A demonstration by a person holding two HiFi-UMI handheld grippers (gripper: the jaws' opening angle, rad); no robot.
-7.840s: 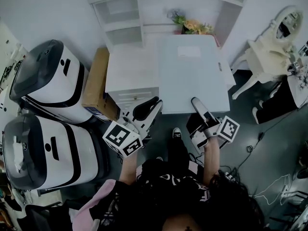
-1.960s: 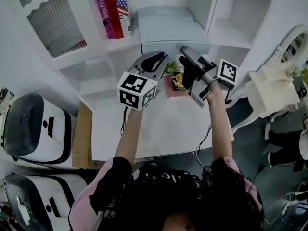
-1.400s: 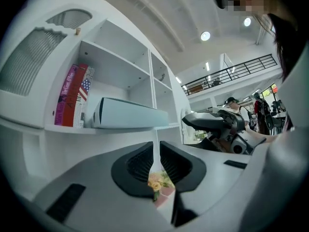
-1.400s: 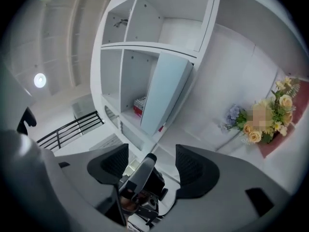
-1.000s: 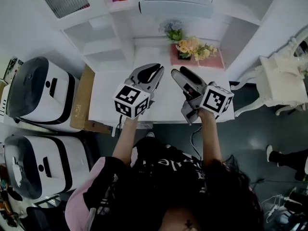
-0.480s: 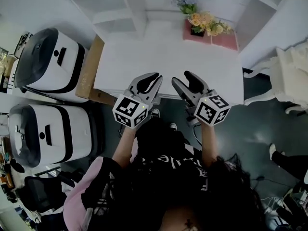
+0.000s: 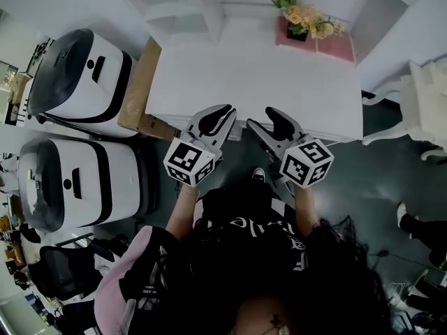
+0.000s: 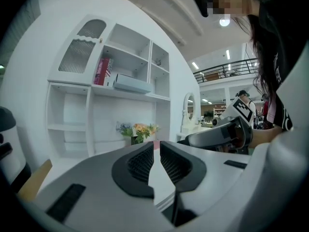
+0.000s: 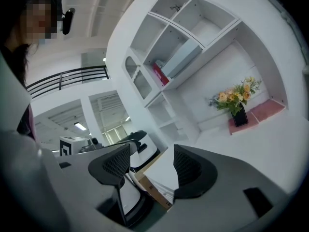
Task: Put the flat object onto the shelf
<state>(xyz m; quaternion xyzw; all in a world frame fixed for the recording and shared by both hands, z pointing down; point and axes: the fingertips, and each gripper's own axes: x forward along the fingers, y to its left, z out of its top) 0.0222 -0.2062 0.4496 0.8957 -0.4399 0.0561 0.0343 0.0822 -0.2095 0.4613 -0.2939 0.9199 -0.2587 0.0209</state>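
The flat grey object [image 8: 133, 84] lies on a middle shelf of the white shelf unit [image 8: 72, 124], next to red books [image 8: 102, 71]; the right gripper view also shows the flat object [image 9: 183, 57] there. Neither gripper touches it. My left gripper [image 7: 222, 110] hangs over the white table's [image 7: 265, 75] near edge with its jaws almost touching and nothing between them [image 8: 156, 146]. To its right, my right gripper [image 7: 261, 117] stands open and empty [image 9: 150, 151]. The head view does not show the shelf that bears the object.
A pot of flowers [image 7: 307, 19] on a pink mat stands at the table's back right. Two big white machines [image 7: 77, 82] [image 7: 70, 187] and a cardboard box [image 7: 136, 89] crowd the left side. A white chair [image 7: 426, 96] is at the right.
Two seconds ago both grippers were up at the shelf by the flat object. They have since dropped and drawn back to the table's near edge. The left jaws have narrowed.
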